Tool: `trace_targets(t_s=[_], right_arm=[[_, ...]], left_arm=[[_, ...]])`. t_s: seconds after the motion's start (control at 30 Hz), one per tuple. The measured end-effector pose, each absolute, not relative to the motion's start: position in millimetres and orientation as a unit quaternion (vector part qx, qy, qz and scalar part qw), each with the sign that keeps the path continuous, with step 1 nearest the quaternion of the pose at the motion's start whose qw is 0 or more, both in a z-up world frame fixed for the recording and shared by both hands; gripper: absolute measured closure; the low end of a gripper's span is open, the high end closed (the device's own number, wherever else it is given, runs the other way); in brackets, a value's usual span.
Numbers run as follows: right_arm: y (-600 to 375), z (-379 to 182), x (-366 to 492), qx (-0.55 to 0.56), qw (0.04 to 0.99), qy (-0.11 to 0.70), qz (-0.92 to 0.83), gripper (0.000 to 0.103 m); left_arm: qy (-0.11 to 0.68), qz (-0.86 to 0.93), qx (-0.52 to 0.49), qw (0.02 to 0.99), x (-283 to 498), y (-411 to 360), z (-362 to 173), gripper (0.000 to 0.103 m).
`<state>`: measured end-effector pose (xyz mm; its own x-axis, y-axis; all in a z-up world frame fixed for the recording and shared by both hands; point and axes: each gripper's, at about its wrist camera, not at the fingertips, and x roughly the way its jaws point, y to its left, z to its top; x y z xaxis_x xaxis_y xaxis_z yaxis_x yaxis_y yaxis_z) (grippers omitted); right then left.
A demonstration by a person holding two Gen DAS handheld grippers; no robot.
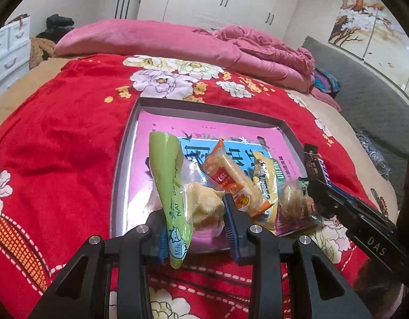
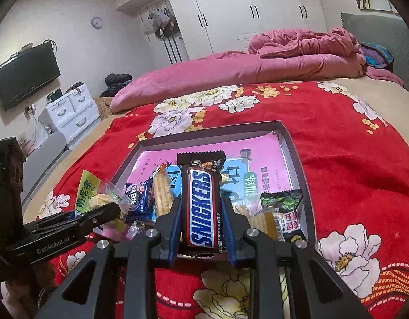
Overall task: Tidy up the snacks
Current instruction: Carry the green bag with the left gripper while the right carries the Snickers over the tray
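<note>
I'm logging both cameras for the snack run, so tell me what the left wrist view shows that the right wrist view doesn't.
Only the left wrist view: the left gripper head-on, shut on a green-edged milk snack bag, and the orange wrapper facing the lens.

Only the right wrist view: the right gripper head-on, shut on the Snickers with its name readable, a dark green packet, and a wall TV.

Both: the box with its pink liner, the snack pile at its near end, the red blanket, and each other's gripper from the side.
</note>
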<state>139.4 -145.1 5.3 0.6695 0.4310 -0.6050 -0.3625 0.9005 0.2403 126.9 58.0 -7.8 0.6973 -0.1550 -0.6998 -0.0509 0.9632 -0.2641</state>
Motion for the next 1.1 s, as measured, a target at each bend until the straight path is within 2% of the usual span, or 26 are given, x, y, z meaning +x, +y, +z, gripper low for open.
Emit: trace_targets(t_s=[1.1], right_arm=[[-116.3, -11.0, 155.3, 0.006, 0.903, 0.361, 0.232, 0.074]], left_arm=[[0.410, -0.029, -0.127, 0.903, 145.0, 52.3, -20.2, 0.067]])
